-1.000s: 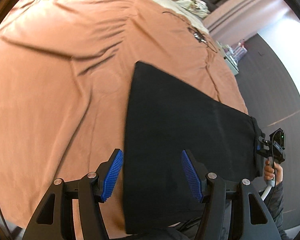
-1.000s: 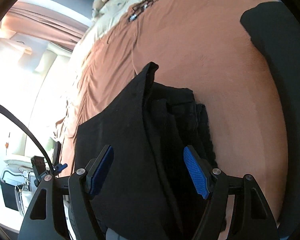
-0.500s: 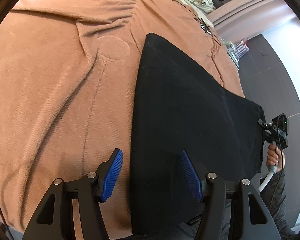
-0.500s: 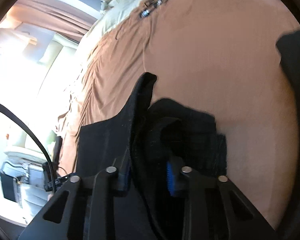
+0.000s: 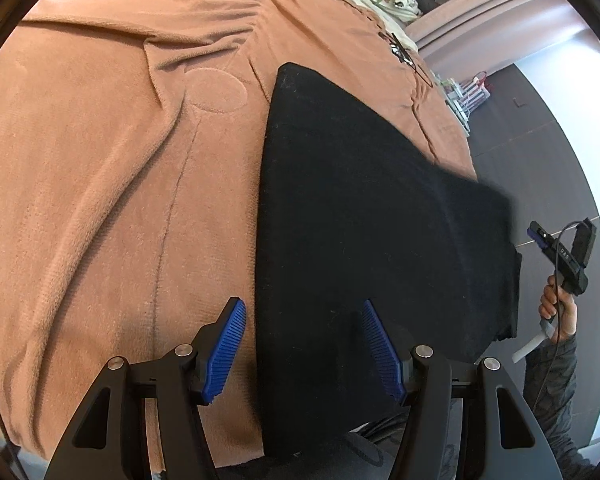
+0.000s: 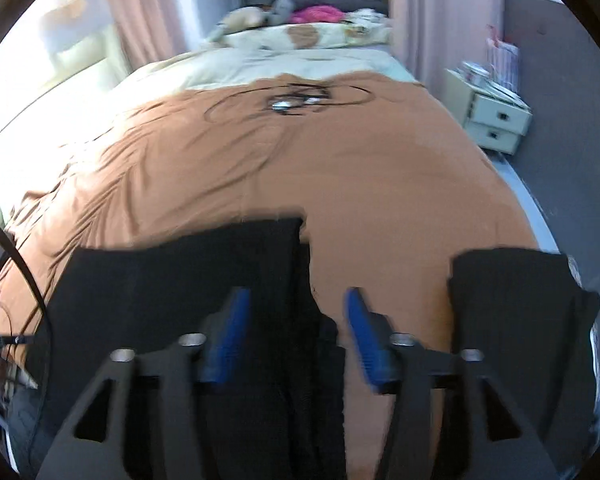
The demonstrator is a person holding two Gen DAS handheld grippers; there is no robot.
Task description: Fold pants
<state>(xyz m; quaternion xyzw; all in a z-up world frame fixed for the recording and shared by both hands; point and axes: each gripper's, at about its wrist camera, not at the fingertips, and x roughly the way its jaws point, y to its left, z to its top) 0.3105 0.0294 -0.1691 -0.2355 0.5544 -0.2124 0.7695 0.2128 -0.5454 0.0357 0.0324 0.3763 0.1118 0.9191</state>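
Black pants lie flat on the brown blanket, folded lengthwise into a long strip. My left gripper hovers open over the near end; the pants' left edge runs between its blue pads without touching them. My right gripper is blurred and its jaws are opening, lifted clear above the pants' right edge; nothing is pressed between them. In the left wrist view, the right gripper is held by a hand just past the pants' far right end.
A second black garment lies at the blanket's right edge. Tangled cables rest further up the bed, with pillows beyond. A cream drawer unit stands by the grey wall on the right.
The right gripper shut on the folded edge of the pants, then opened, rose and rolled level. The left gripper sank a little toward the pants.
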